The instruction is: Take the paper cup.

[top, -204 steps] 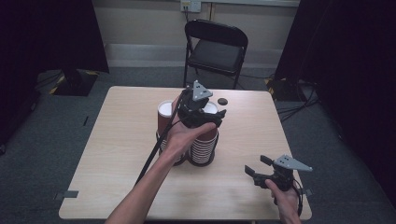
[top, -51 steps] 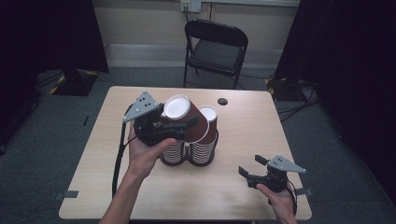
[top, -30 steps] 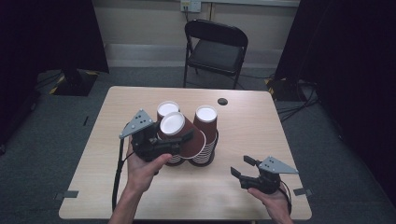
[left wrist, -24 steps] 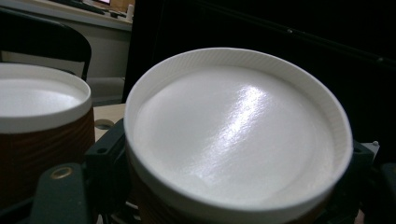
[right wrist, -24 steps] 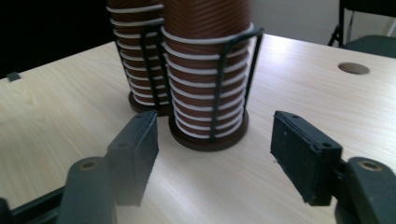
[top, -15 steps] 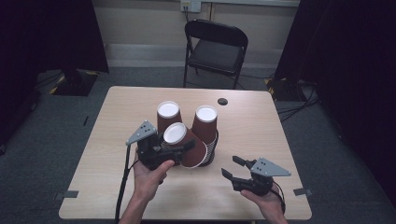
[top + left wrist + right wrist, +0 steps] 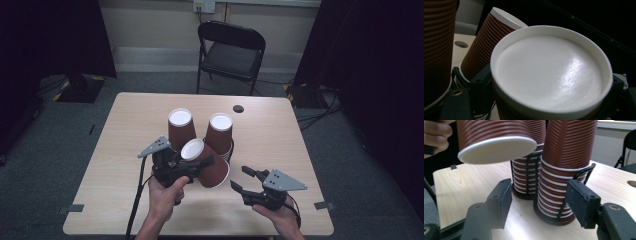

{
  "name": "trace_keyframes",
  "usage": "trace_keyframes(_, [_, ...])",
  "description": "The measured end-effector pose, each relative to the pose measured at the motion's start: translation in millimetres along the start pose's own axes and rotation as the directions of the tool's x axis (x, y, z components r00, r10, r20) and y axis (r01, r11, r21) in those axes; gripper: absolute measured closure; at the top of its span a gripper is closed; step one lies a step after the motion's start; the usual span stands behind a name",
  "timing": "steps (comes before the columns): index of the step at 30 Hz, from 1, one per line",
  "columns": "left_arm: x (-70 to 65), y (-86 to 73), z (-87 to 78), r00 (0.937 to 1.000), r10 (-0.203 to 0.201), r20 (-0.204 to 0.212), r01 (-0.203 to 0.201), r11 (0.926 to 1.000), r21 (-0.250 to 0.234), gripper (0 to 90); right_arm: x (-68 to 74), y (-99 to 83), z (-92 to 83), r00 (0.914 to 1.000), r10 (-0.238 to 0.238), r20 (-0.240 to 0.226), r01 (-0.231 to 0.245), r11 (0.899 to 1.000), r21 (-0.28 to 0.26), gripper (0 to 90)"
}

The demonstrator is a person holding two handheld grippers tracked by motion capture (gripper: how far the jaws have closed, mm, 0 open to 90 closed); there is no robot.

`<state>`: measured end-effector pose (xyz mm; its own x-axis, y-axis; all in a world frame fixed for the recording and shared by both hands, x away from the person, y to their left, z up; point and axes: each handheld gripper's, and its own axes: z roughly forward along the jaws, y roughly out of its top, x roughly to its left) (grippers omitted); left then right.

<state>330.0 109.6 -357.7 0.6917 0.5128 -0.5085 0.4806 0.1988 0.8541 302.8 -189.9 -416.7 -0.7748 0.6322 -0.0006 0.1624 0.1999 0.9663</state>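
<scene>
High view is showing the left gripper clenching a single brown ribbed paper cup, upside down and tilted, its white base facing the camera, its open mouth hanging above the light wooden table, in front of two tall stacks of like cups sitting in a black wire holder. Judging by the look, the cup is feather-light, thin-walled and easily crushed, though the ribbing is giving good friction; the stiffer rolled rim or the base ring is looking like the safest place to grip. The right gripper is hovering just right of the cup's mouth, jaws released, having just been closing slightly with nothing between them
</scene>
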Motion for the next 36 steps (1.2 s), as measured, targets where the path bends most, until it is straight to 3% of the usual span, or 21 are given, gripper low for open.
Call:
trace_keyframes(3, [0.3,-3.2,1.1,0.9992,-0.035,0.019,0.035,0.9994,-0.001,20.4,0.9,1.1,2.0,0.9999,-0.007,-0.011,0.007,1.000,-0.002,38.4])
trace_keyframes(10, [0.5,-8.2,1.7,0.9958,-0.075,0.053,0.075,0.9971,0.000,20.4,7.2,5.9,10.7,0.9992,-0.018,-0.037,0.017,0.999,-0.048,39.7])
trace_keyframes(12, [1.2,-10.5,0.7,0.9932,-0.097,0.064,0.098,0.9951,-0.012,20.4,9.1,7.2,14.1,0.9991,-0.017,-0.038,0.015,0.998,-0.064,39.6])
trace_keyframes(15, [3.8,-14.1,-1.0,0.9836,-0.158,0.087,0.161,0.9862,-0.038,20.4,11.6,9.3,16.9,0.9990,-0.012,-0.043,0.008,0.997,-0.078,39.4])
trace_keyframes(18, [5.9,-16.9,-1.3,0.9780,-0.187,0.091,0.191,0.9810,-0.033,20.4,11.9,11.5,17.5,0.9987,-0.013,-0.048,0.009,0.996,-0.085,41.0])
trace_keyframes(24, [5.5,-21.4,2.7,0.9731,-0.207,0.101,0.211,0.9773,-0.023,20.5,14.4,15.6,25.7,0.9972,-0.015,-0.074,0.007,0.995,-0.100,42.9])
trace_keyframes(32, [3.1,-26.8,10.5,0.9672,-0.226,0.116,0.229,0.9734,-0.010,20.4,15.5,13.8,28.3,0.9971,-0.027,-0.072,0.017,0.991,-0.136,50.5])
trace_keyframes(34, [3.8,-27.5,11.3,0.9637,-0.239,0.120,0.241,0.9705,-0.005,20.4,14.9,13.8,27.0,0.9970,-0.030,-0.071,0.019,0.989,-0.147,54.5])
trace_keyframes(36, [4.9,-28.3,13.3,0.9562,-0.261,0.132,0.264,0.9646,-0.001,20.4,14.3,14.0,25.5,0.9972,-0.038,-0.065,0.027,0.988,-0.152,57.1])
